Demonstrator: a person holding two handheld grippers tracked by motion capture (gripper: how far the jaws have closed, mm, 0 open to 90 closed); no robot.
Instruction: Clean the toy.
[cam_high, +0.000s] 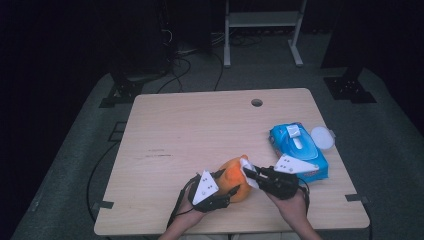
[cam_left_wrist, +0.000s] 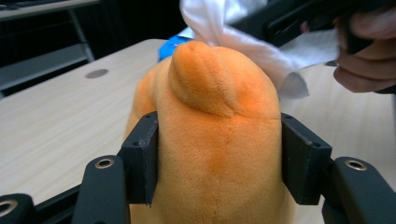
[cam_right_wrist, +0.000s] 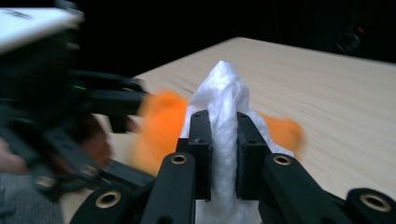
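Orange plush toy (cam_left_wrist: 215, 140) in left gripper (cam_left_wrist: 217, 158) pads, half-open.

A lab or recording studio is suggested: a plain wooden bench (cam_high: 200, 130) is set on grey carpet, ringed by black curtains, with cables (cam_high: 192, 65) trailing behind its far edge and a white metal frame (cam_high: 262, 20) beyond.

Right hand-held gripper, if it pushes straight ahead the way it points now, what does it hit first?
Probably the orange plush toy. The right hand-held gripper is clamped on a white wipe, and the toy sits just behind it, held by the left hand-held gripper. Depth is blurry.
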